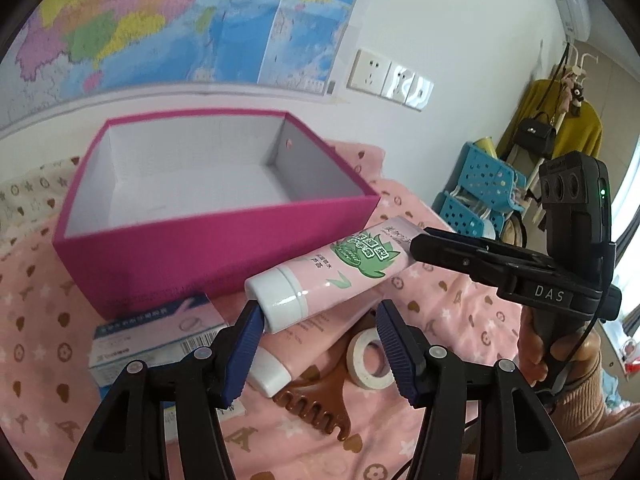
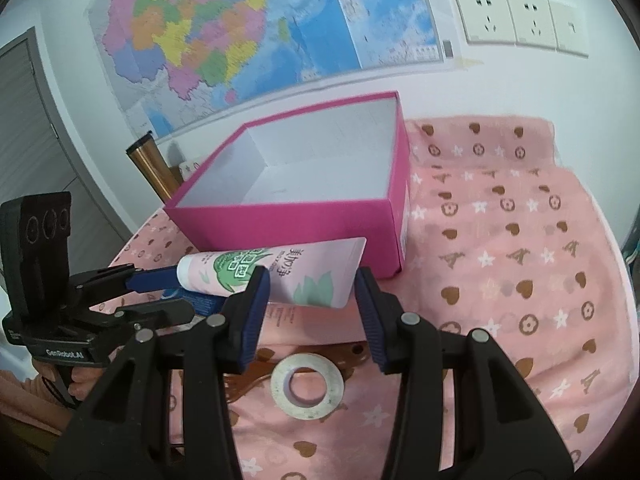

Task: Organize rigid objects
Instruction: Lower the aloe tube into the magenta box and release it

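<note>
A pink tube with green leaf print and a white cap (image 1: 336,272) is held off the cloth in front of the open magenta box (image 1: 200,236). My right gripper (image 2: 312,300) is shut on the tube's flat crimped end (image 2: 320,272). My left gripper (image 1: 320,344) is open, its left pad touching the tube's white cap (image 1: 280,300). A second pink tube (image 1: 308,340), a brown comb (image 1: 320,404), a white tape roll (image 2: 307,386) and a blue-white carton (image 1: 156,344) lie on the pink cloth under the held tube. The box (image 2: 304,216) is empty.
Pink patterned cloth (image 2: 520,280) covers the table, with bare cloth right of the box. A copper-coloured bottle (image 2: 154,168) stands behind the box's left corner. A wall with a map (image 2: 240,40) is close behind. Blue baskets (image 1: 480,196) stand off to the right.
</note>
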{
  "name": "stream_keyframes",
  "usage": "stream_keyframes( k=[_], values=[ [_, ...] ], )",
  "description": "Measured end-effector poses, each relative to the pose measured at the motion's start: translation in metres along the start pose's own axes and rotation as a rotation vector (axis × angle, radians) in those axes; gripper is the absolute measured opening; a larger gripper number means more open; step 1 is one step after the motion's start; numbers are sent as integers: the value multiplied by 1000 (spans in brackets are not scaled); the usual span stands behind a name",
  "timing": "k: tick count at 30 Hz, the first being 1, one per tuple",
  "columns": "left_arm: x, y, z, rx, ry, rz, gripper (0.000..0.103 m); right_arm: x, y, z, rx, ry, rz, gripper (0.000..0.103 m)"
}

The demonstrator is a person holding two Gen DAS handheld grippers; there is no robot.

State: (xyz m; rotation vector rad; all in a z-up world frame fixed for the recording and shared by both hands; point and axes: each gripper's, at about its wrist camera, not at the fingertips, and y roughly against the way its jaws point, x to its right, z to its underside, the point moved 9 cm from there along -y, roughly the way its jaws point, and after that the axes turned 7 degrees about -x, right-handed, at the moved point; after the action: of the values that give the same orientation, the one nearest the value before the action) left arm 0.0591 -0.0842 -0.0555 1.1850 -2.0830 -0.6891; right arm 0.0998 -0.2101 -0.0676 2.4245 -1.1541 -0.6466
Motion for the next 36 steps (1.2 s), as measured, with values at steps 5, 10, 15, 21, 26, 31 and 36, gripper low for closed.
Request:
stream_keyframes(
  k=[5,10,15,21,26,31,36],
  values=[
    [-1,13,-18,41,-28,-25,59,-9,11,-14,37,29,-7,47],
    [-10,17,-41,79,-40,-52,59,-10,9,-34,59,35,-17,47],
    [-24,7,-62,70,-29,-49,59,-4,-7,-55,54,33,-12,47],
    [-41,-14,-79,34,-13,-71,59,8,-31,-73,14,24,-7,47],
    [-53,-36,-85,-10,5,-79,59,17,-51,-79,-37,32,39,47],
    [-60,-55,-83,-54,6,-101,59,23,-64,-79,-73,53,100,48],
    [-66,-68,-82,-86,16,-112,59,26,-69,-80,-78,60,139,48]
  ],
)
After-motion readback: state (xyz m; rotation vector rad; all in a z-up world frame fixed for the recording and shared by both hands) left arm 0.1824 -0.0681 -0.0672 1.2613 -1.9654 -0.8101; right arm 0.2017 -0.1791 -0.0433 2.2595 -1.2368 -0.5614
